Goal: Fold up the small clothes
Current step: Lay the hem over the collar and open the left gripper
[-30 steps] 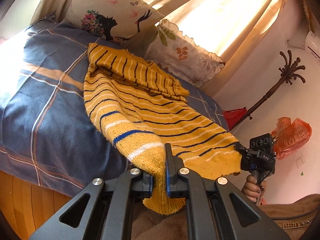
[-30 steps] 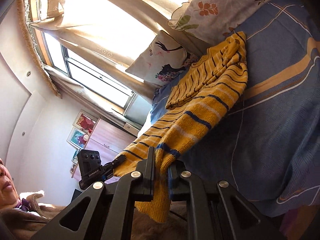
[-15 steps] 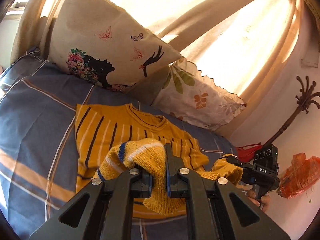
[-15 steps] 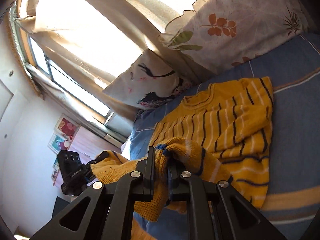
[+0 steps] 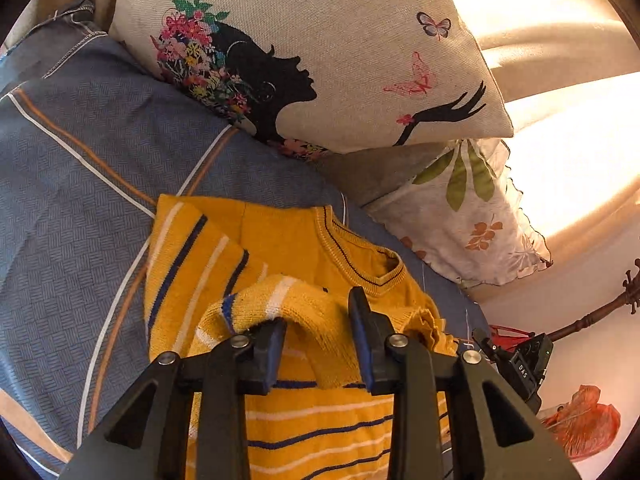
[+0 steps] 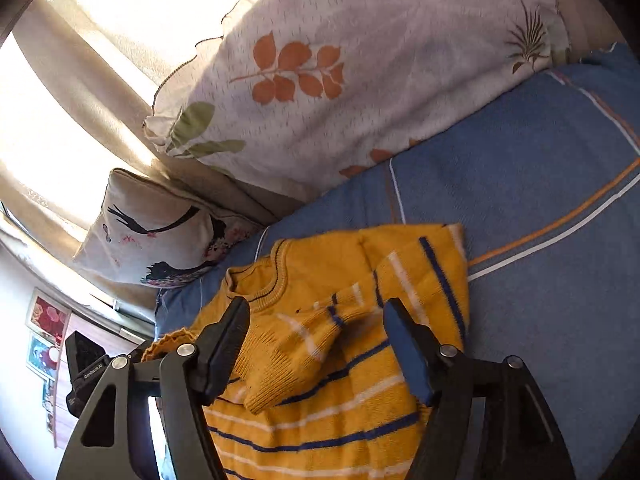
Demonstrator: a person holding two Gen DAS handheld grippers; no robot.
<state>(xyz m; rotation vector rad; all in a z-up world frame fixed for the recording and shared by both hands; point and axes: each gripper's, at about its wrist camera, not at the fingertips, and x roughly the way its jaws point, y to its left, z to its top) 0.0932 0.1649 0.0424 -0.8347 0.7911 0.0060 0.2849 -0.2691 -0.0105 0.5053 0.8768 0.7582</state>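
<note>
Left wrist view: left gripper [image 5: 320,340] jaws, just opening, stand apart around a sweater [image 5: 304,432] fold. Right gripper [image 6: 320,356] jaws, just opened wide, release the sweater on the bed [image 6: 540,184].

Setting: home bedroom. Evidence: bed under a blue checked sheet [image 5: 80,184]; printed cushion [image 5: 320,52] and leaf-patterned pillow [image 6: 340,80] at the far end; sunlit beige curtains [image 6: 80,80] behind; framed pictures [image 6: 46,316] on the left wall; wooden coat stand [image 5: 592,312] at right.
</note>
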